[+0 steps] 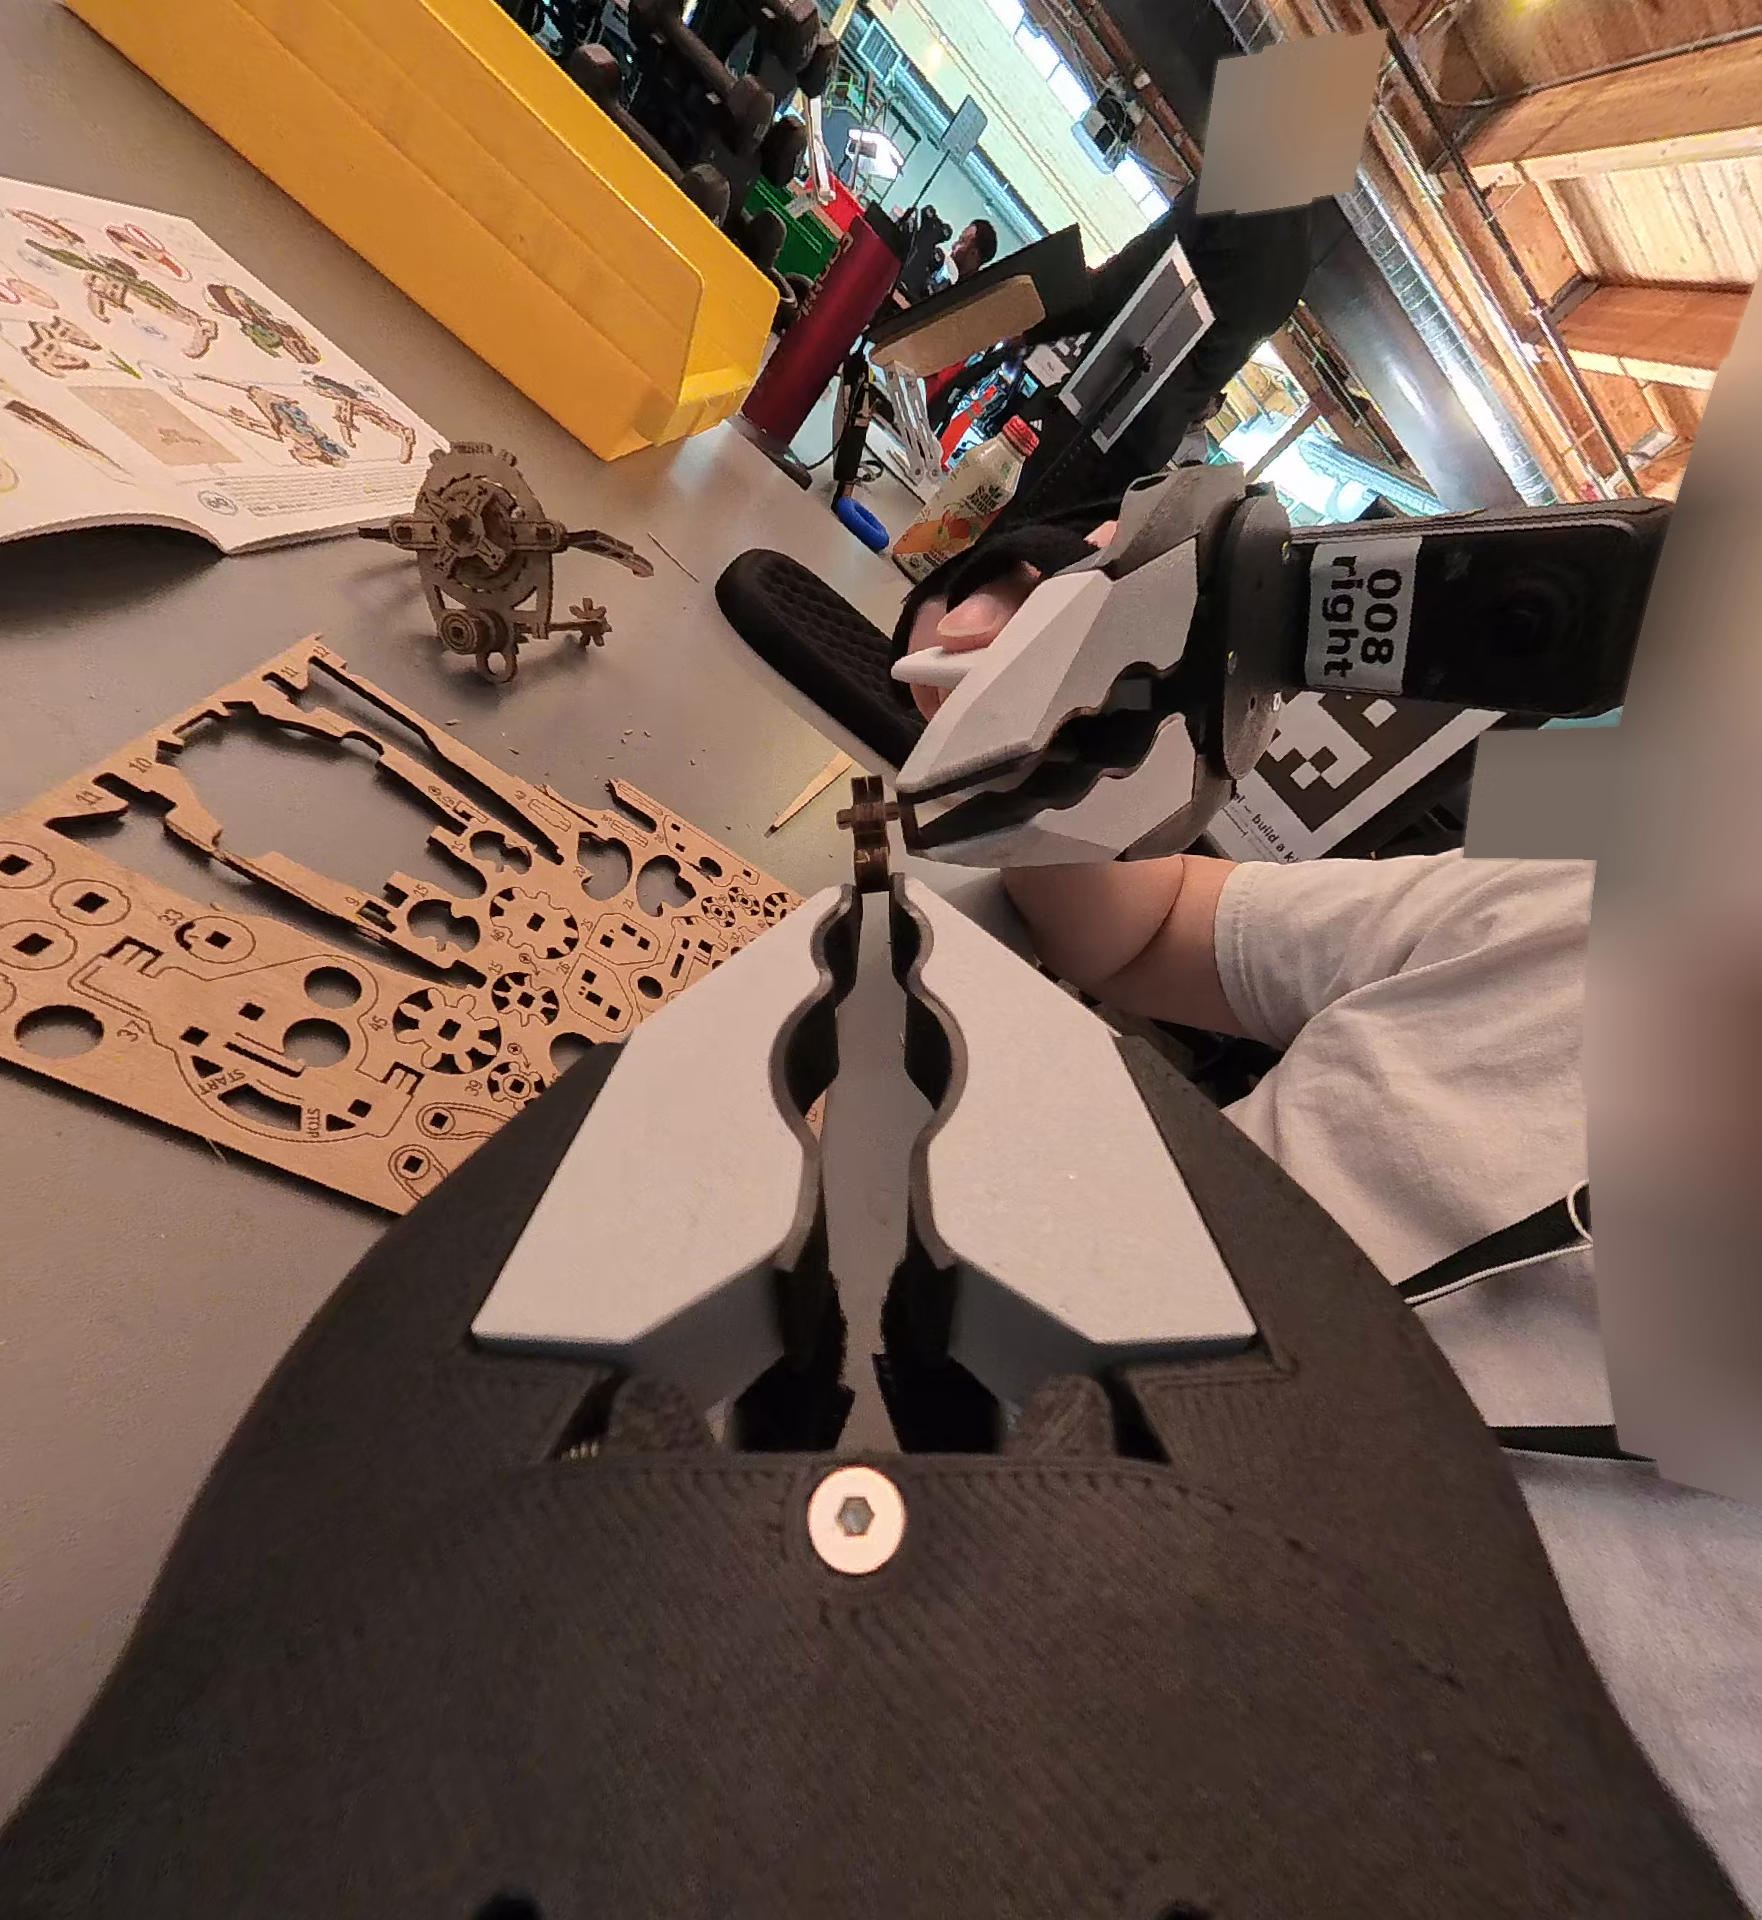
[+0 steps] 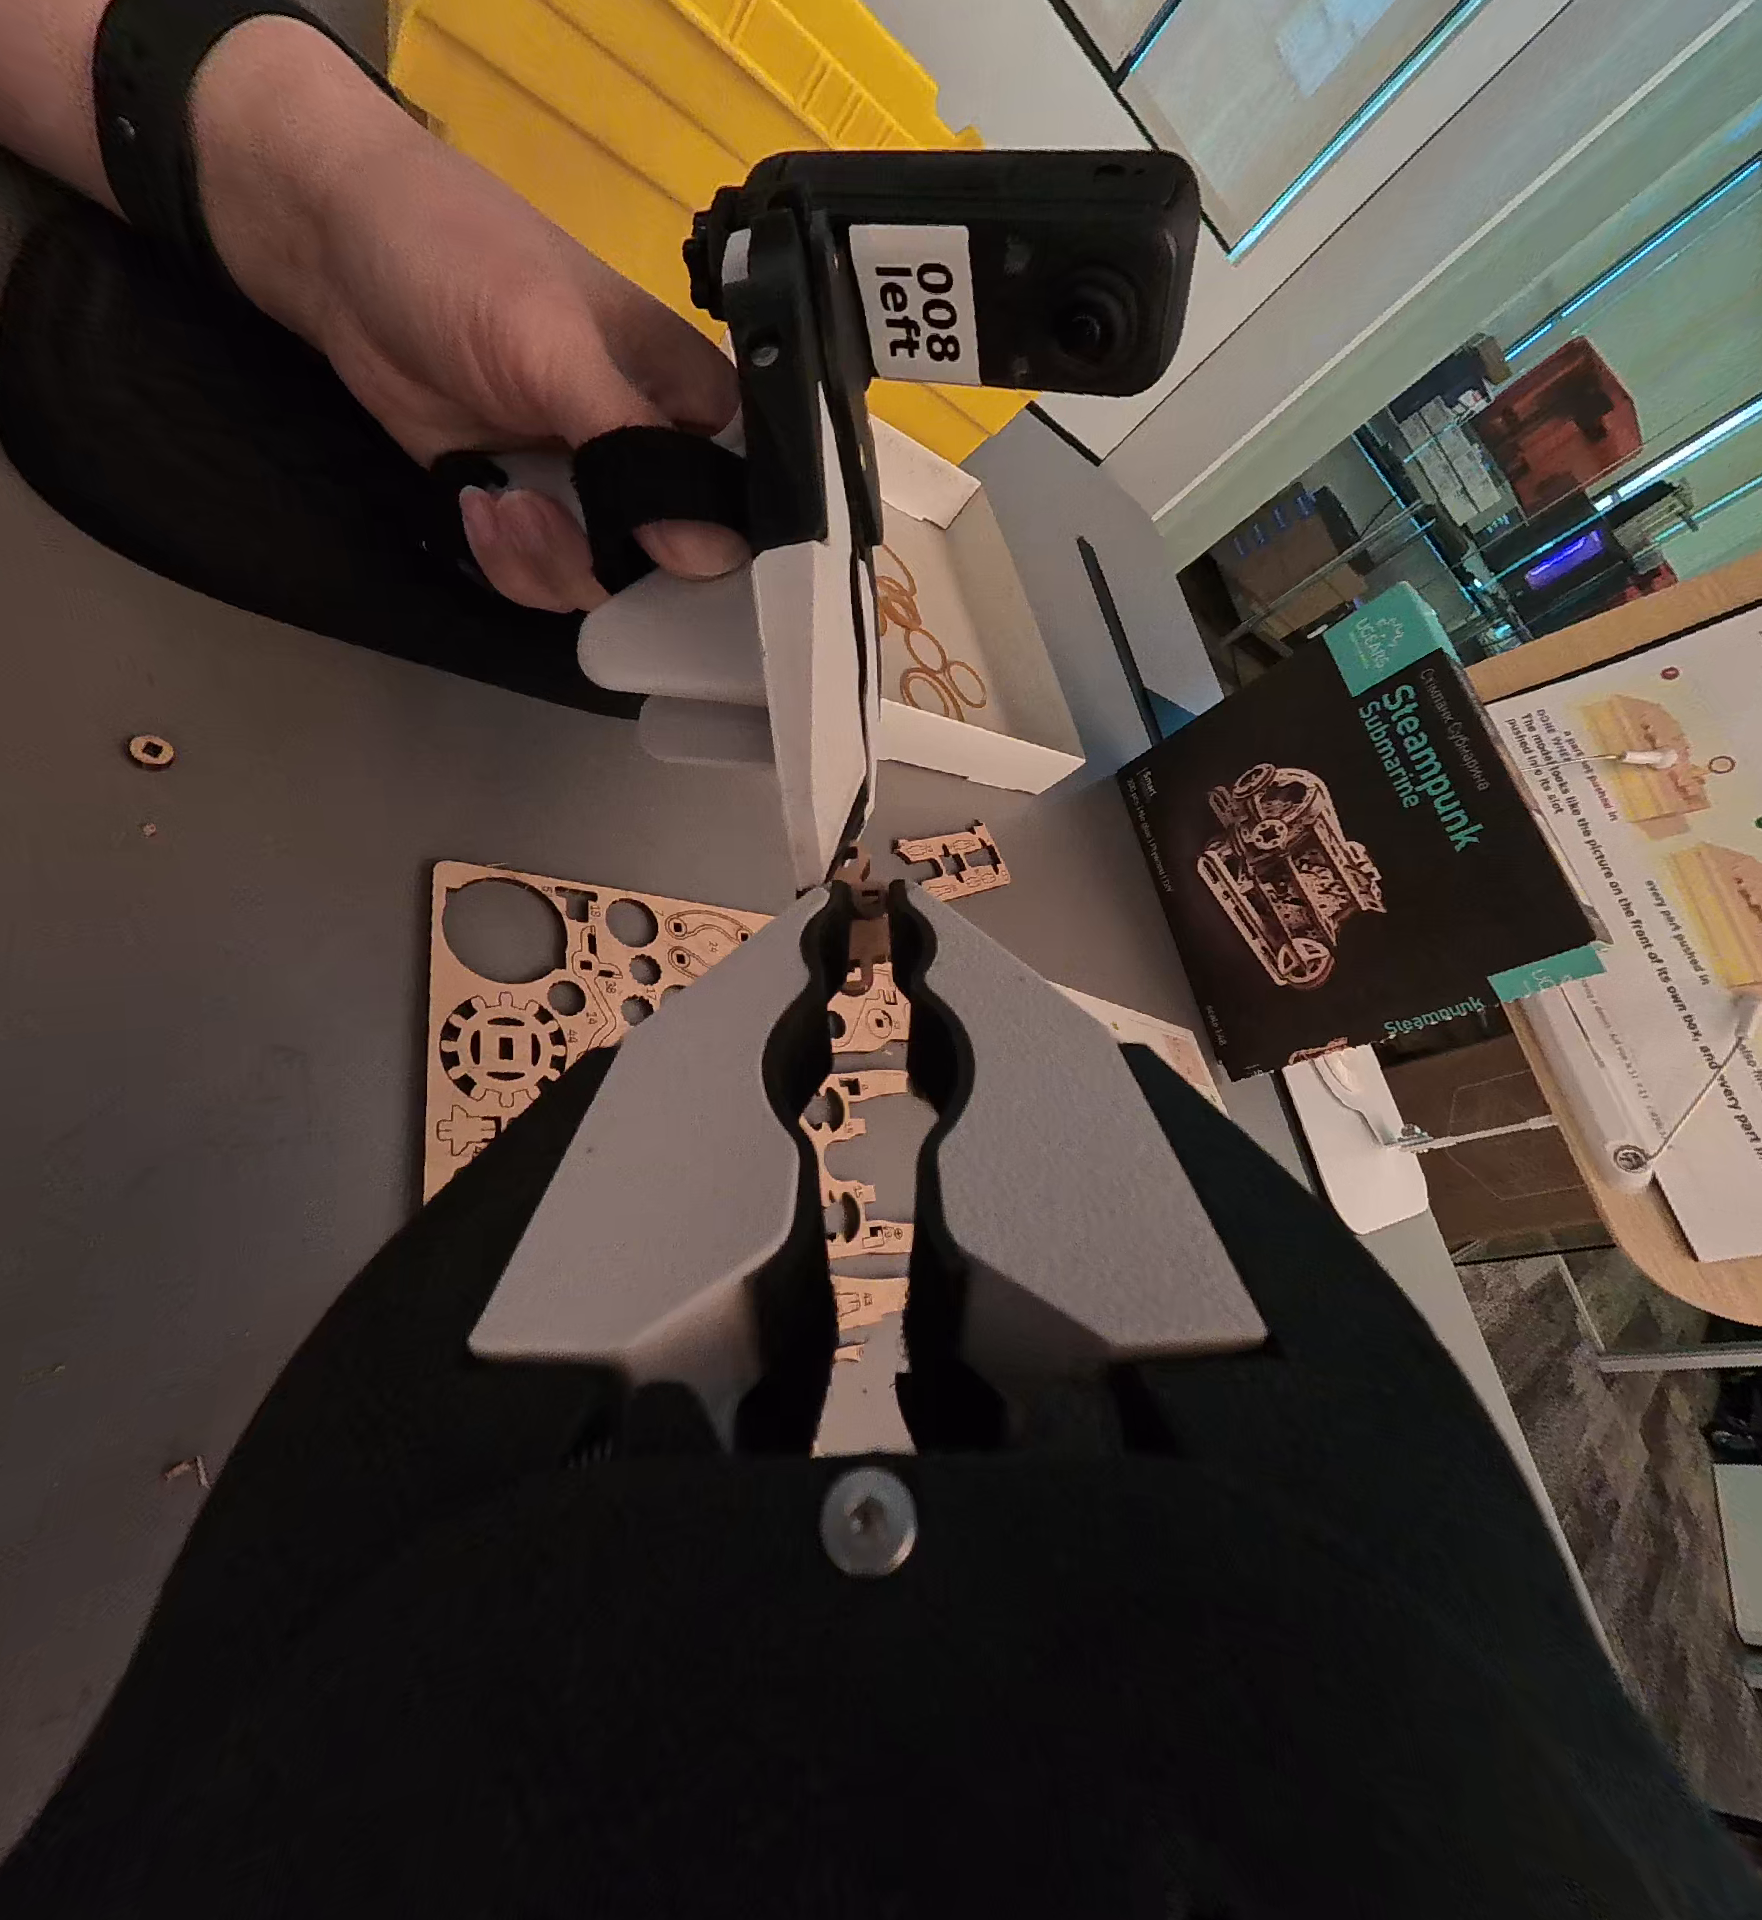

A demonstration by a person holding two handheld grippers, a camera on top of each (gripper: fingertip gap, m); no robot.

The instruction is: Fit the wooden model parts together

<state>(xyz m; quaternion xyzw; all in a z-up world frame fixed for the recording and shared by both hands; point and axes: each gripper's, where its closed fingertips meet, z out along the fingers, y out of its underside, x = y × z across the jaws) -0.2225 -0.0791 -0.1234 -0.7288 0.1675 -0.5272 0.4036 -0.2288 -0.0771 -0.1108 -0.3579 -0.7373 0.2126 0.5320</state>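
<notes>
- A yellow bin (image 1: 503,208) sat at the far edge of the grey worktop (image 1: 77,1351); from both views its inside was hidden, so its contents could not be told.
- A shallow white tray (image 2: 970,717) behind the left tongs held light tan rings, partly covered by the tongs' body.
- The left tongs (image 1: 872,883) were clenched on a small wooden part (image 1: 869,831), gripped at its lower end and held above the worktop; the part stood upright out of the tips.
- The right tongs (image 2: 861,899) were clenched at the tips on a small wooden piece (image 2: 864,925), and met the upright part from the side; whether the two pieces were already seated together was too small to make out.
- A half-built wooden model (image 1: 487,561) stood on the worktop near an open instruction booklet (image 1: 129,353), well apart from the tongs.
- A punched-out plywood sheet (image 1: 264,935) lay flat beneath the left tongs, its near corner cut off by the tongs' black body; a second plywood sheet (image 2: 544,987) lay under the right tongs, likewise partly covered.
- A dark product box (image 2: 1355,862) leaned at the worktop's right edge.
- Bare worktop lay open on the left of the right wrist view, with only a small loose wooden washer (image 2: 151,750) on it.
</notes>
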